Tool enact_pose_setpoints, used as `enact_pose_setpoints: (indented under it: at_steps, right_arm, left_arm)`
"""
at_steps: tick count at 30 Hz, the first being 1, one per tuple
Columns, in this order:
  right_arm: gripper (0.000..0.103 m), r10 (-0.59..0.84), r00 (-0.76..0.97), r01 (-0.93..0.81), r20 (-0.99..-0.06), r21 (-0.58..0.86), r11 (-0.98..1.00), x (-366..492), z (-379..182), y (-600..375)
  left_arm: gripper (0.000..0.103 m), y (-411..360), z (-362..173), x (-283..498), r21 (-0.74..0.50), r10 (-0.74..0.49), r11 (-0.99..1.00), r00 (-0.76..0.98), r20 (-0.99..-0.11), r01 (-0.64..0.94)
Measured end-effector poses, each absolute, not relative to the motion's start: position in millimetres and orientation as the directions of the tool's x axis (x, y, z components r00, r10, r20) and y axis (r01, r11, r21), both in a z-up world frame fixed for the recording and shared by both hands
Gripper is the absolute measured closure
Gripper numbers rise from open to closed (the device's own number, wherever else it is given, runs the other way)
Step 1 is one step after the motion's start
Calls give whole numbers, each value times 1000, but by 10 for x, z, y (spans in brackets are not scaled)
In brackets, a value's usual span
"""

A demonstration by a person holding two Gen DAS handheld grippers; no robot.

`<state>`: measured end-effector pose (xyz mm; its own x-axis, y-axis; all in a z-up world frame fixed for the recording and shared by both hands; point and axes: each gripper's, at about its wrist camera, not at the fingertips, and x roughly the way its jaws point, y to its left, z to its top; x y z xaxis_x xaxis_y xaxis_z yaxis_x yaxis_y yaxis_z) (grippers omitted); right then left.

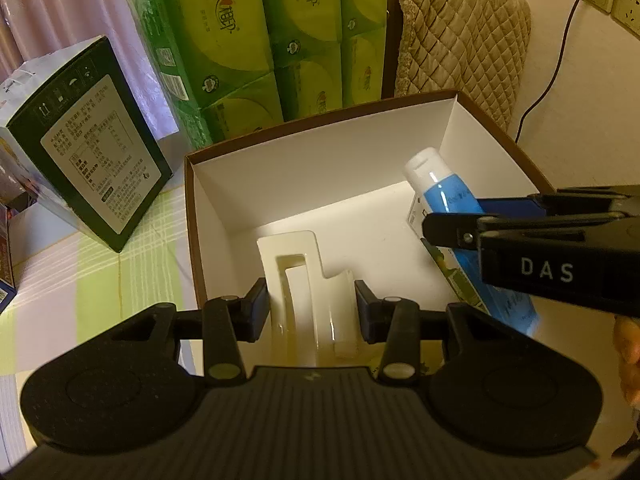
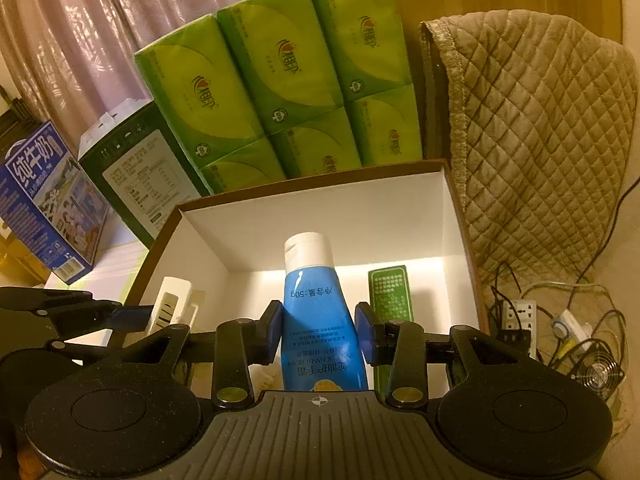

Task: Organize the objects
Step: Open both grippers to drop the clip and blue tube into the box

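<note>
An open cardboard box, brown outside and white inside, stands on the table. My left gripper is shut on a white plastic holder low at the box's near left. My right gripper is shut on a blue hand cream tube, its white cap pointing toward the far wall of the box. A small green box lies on the box floor at the right, under the tube in the left wrist view.
Green tissue packs are stacked behind the box. A dark green carton and a blue milk carton stand to the left. At the right are a quilted cover, a power strip and tangled cables.
</note>
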<state>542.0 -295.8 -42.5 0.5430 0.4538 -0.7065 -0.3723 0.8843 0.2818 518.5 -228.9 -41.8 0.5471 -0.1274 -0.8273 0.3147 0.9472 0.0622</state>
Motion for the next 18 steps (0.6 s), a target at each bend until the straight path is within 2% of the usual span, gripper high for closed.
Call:
enact_pose_setpoints:
  at_steps: [8,18]
  right_arm:
    - [66,462,570,-358,-680,300,884,5465,-394,-2986]
    - [66,455,562,-345,-691,304,888,5408,-378,-3098]
  left_arm:
    - [66,-2286,-442,5219,60,-129,947,543,-830,316]
    - [66,-2305,-412,5244,54,-140,945,547,-826,324]
